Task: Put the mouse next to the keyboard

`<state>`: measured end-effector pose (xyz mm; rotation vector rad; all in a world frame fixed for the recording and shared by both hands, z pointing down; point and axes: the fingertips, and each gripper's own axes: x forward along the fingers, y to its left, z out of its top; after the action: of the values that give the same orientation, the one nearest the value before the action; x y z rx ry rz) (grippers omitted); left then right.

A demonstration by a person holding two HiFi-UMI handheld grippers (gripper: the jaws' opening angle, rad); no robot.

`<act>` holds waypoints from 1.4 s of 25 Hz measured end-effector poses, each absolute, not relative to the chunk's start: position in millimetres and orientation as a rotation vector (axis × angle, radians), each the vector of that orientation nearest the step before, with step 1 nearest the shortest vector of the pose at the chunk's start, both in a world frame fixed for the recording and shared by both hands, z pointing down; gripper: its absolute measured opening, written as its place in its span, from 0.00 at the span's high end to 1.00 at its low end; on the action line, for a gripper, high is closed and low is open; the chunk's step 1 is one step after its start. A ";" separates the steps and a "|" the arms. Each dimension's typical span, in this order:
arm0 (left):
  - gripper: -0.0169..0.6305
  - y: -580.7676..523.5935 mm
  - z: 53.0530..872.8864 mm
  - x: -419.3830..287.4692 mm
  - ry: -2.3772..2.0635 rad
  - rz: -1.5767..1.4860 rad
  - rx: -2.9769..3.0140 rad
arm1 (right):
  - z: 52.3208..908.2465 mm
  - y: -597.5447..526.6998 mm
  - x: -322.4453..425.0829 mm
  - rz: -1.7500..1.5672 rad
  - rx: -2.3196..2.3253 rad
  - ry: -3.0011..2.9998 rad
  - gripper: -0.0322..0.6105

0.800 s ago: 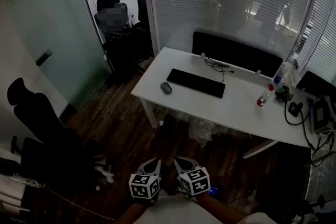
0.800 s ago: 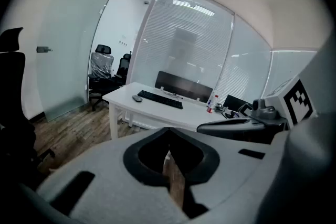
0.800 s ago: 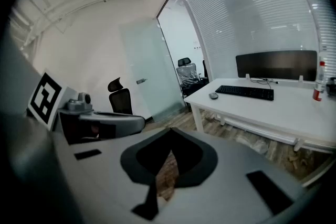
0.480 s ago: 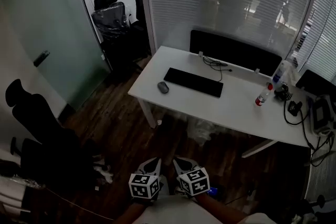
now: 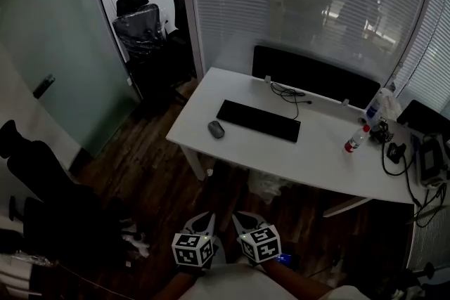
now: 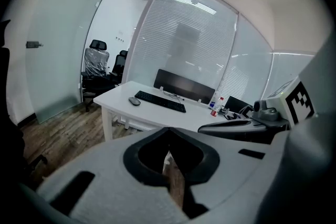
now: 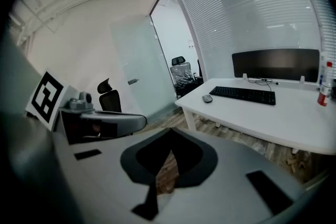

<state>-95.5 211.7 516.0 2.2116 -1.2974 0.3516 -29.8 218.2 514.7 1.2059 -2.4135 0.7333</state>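
A grey mouse lies on the white desk, a short way left of the black keyboard. The left gripper view shows the mouse and keyboard far ahead, as does the right gripper view, with mouse and keyboard. Both grippers hang low in front of me, well short of the desk. My left gripper and right gripper are side by side, each with jaws together and nothing held.
A red-capped bottle, cables and black gear sit at the desk's right end. A dark monitor stands behind the keyboard. Office chairs stand by the glass door, another black chair at my left. Wooden floor lies between me and the desk.
The head view has shifted: the desk, mouse and keyboard sit slightly lower and further left in the picture. Both grippers stay in the same place, still shut.
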 end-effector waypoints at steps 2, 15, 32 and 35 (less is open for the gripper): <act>0.97 186.2 517.0 -101.7 -1.282 0.348 2.221 | 516.1 193.5 -34.4 0.731 1.227 -2.402 0.94; 0.97 24.6 496.9 -175.4 -1.233 0.374 2.344 | 497.4 42.5 -107.6 0.700 1.359 -2.404 0.94; 0.97 -51.7 496.8 -165.2 -1.269 0.361 2.308 | 494.1 -35.6 -101.6 0.665 1.303 -2.382 0.94; 0.97 -58.8 499.5 -159.7 -1.270 0.362 2.293 | 497.1 -43.5 -96.2 0.671 1.294 -2.377 0.94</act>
<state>-159.7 -58.8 499.5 2.2931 -1.2702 0.3622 -96.2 -43.5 497.1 1.2938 -2.3775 0.6713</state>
